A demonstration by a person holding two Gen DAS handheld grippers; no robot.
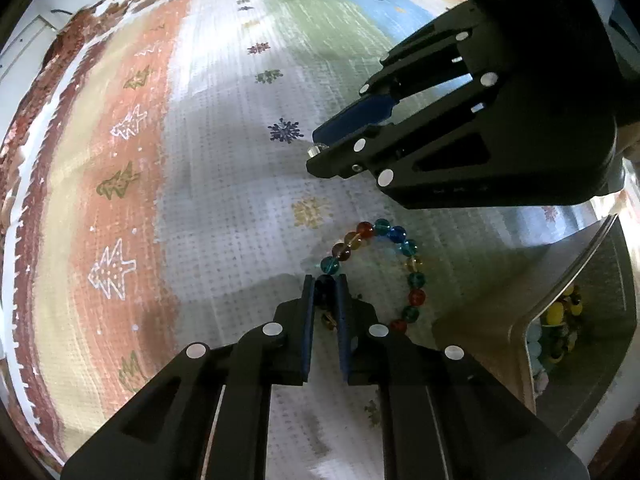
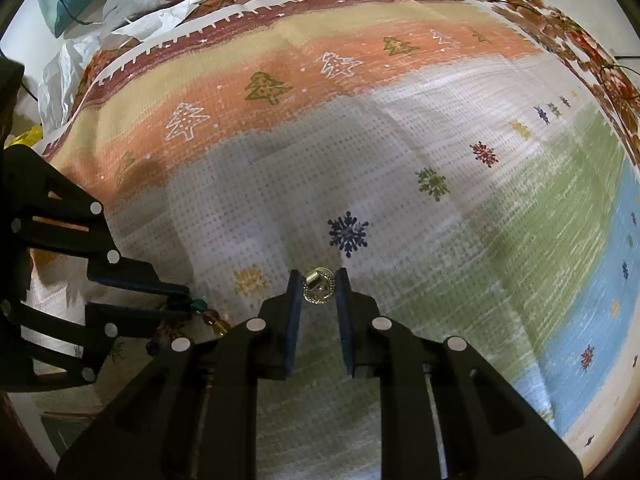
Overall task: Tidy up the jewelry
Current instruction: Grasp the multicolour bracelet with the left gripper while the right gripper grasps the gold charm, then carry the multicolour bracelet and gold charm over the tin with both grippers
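Item: bead bracelet (image 1: 376, 272), lying on the patterned cloth (image 1: 200, 208); our left tongs (image 1: 325, 280) clamped on one dark bead at its near-left arc, the loop trailing right toward the tray (image 1: 532, 312). Item: gold ring (image 2: 319, 285), clamped in our right tongs (image 2: 319, 286), just beyond the bracelet.
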